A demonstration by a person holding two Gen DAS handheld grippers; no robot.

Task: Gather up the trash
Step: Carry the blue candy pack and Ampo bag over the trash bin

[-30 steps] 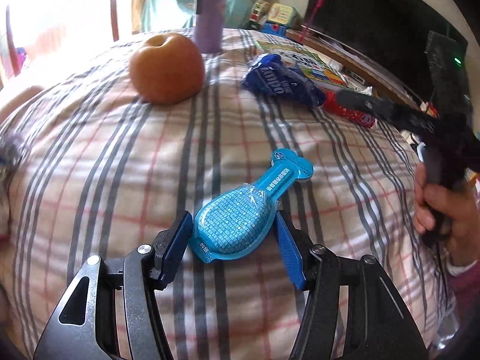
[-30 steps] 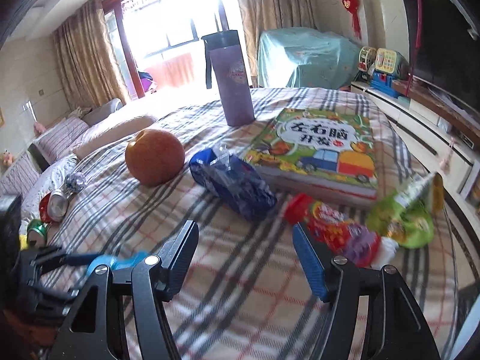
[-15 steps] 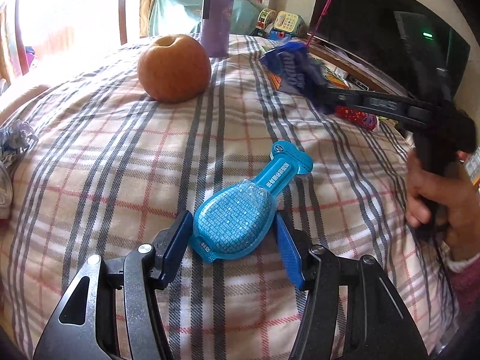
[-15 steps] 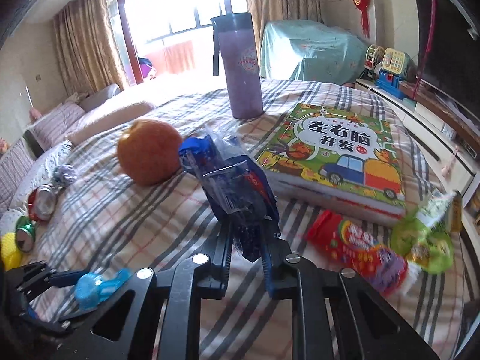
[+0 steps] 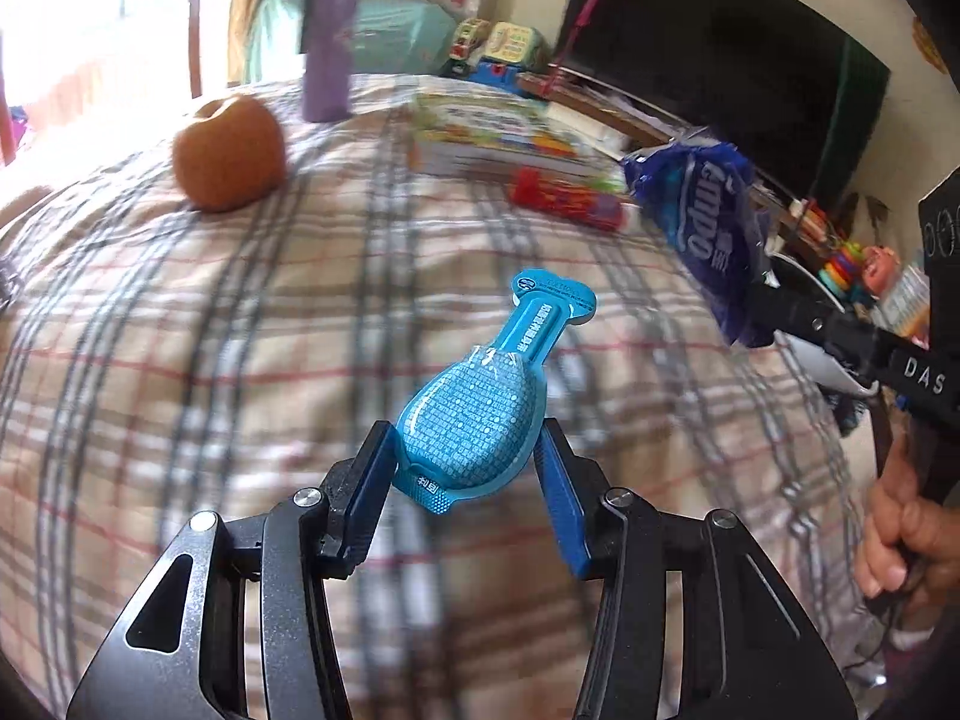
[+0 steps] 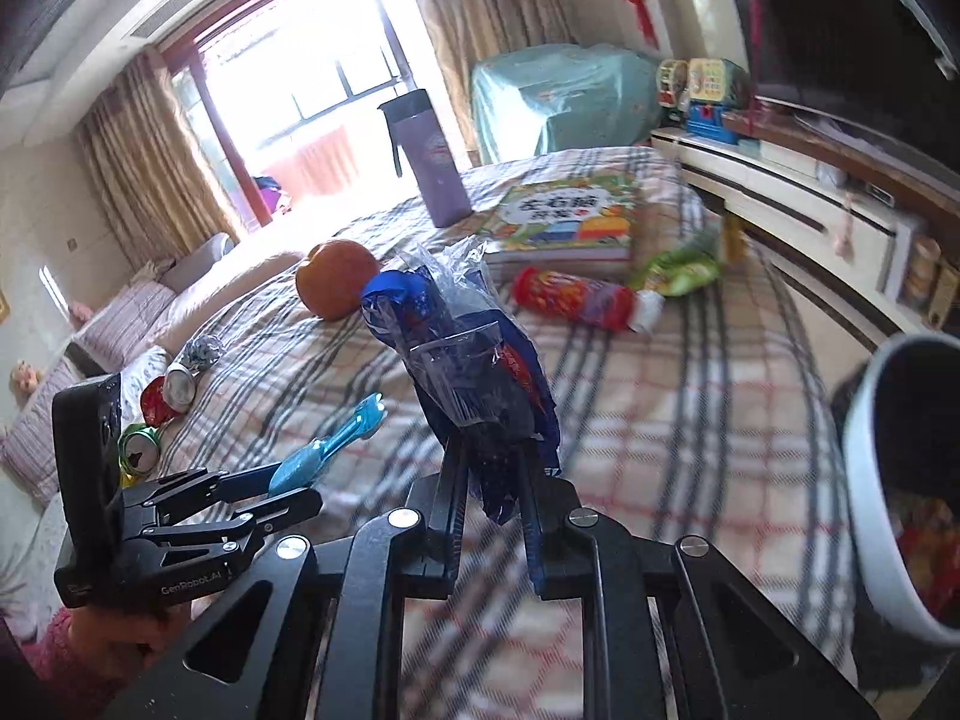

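A light-blue spoon-shaped packet (image 5: 474,420) sits between the blue pads of my left gripper (image 5: 468,450). The jaws are closing and both pads touch it. The right wrist view shows this packet (image 6: 324,456) held off the plaid bed by the left gripper (image 6: 288,486). My right gripper (image 6: 489,450) is shut on a crumpled dark-blue wrapper (image 6: 462,348) with clear film, which stands up above the bed. In the left wrist view that wrapper (image 5: 708,228) hangs at the right, gripped by the right gripper (image 5: 762,306).
A white bin (image 6: 870,450) with trash inside stands at the bed's right edge. On the bed lie an orange fruit (image 5: 228,150), a purple bottle (image 5: 327,48), a picture book (image 6: 570,216), a red wrapper (image 6: 576,300), a green wrapper (image 6: 678,270) and crushed cans (image 6: 162,396).
My right gripper shut on the dark-blue wrapper, lifted it off the bed and carried it right, toward the bin. The left gripper narrowed around the light-blue packet and moved with it.
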